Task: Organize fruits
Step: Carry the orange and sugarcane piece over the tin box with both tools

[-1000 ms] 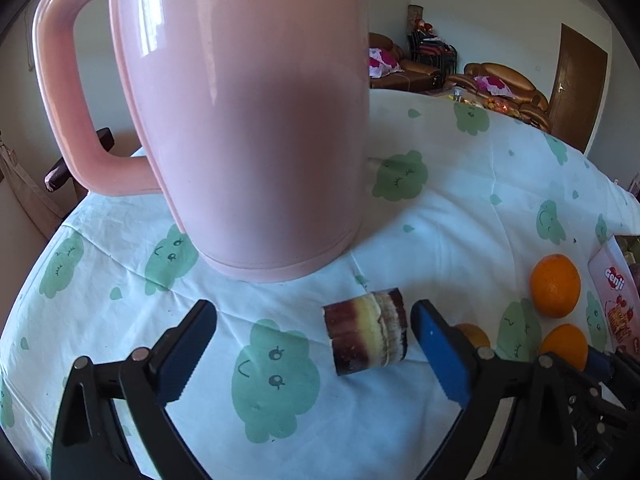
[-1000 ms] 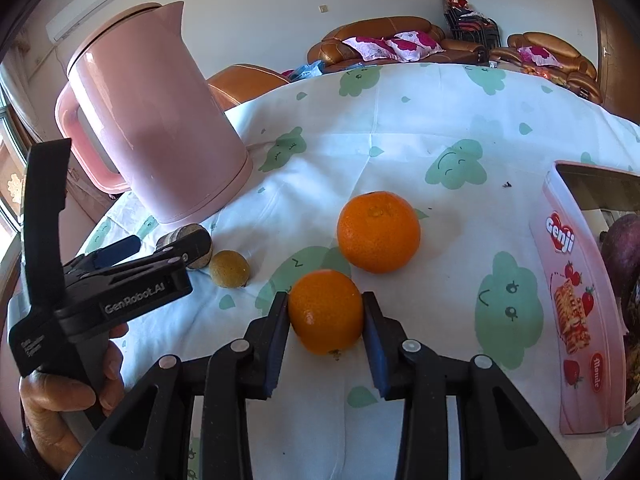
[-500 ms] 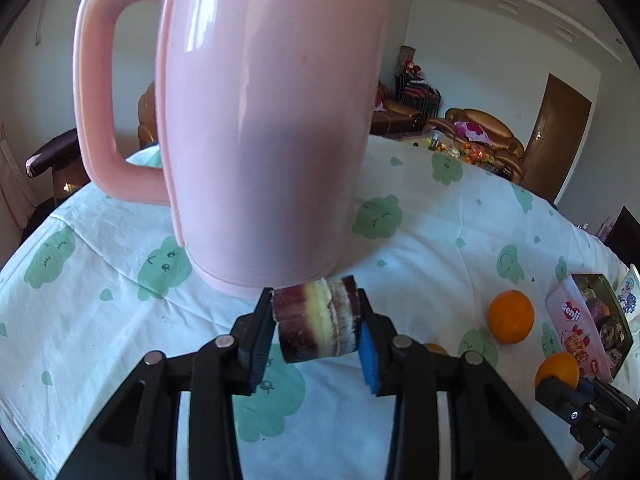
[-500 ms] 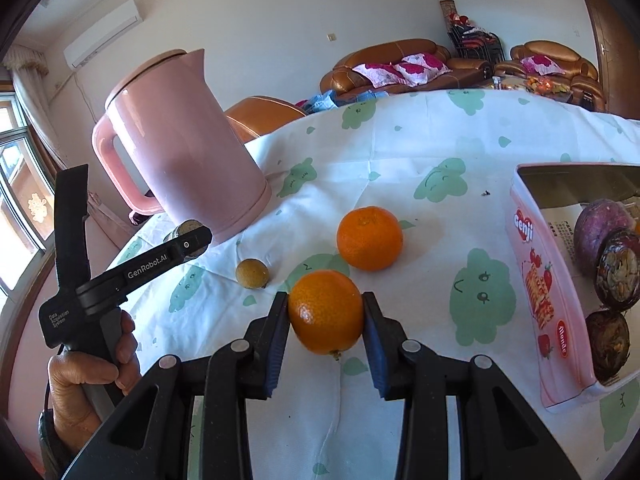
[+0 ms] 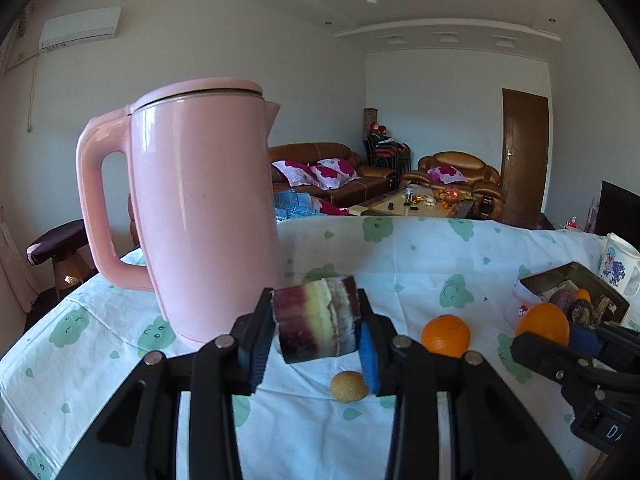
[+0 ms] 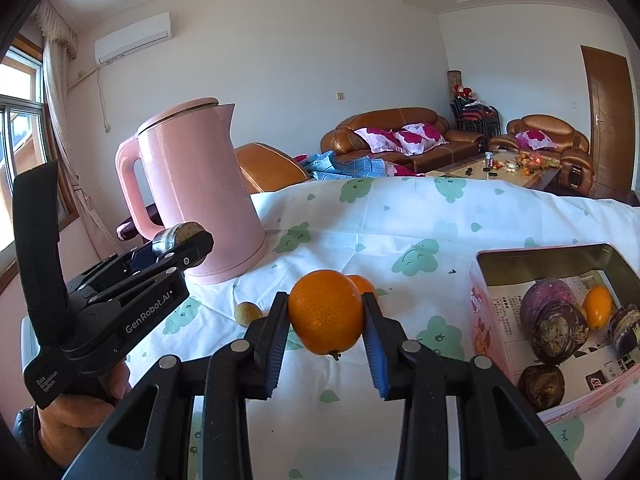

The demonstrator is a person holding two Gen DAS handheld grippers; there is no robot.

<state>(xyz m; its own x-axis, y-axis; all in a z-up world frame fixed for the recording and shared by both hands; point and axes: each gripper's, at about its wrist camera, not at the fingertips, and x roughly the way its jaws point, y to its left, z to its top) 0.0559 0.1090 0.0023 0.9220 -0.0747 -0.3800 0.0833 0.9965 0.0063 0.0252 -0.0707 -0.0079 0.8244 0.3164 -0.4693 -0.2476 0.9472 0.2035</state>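
My left gripper (image 5: 316,336) is shut on a short piece of sugarcane (image 5: 318,326), purple and yellow, held above the table. My right gripper (image 6: 326,316) is shut on an orange (image 6: 325,316), also lifted off the cloth. A second orange (image 5: 445,335) and a small brown fruit (image 5: 349,386) lie on the tablecloth; in the right wrist view the second orange (image 6: 363,282) is mostly hidden behind the held one. A pink tin box (image 6: 486,320) at the right holds several dark purple fruits and a small orange fruit (image 6: 597,307).
A tall pink kettle (image 5: 200,208) stands at the table's left, close behind the left gripper. A white mug (image 5: 618,264) stands behind the box. The table carries a white cloth with green prints (image 6: 440,220). Sofas and a coffee table are beyond.
My left gripper closed on the sugarcane piece and lifted it. My right gripper, holding the orange throughout, rose off the cloth and the box came into fuller view.
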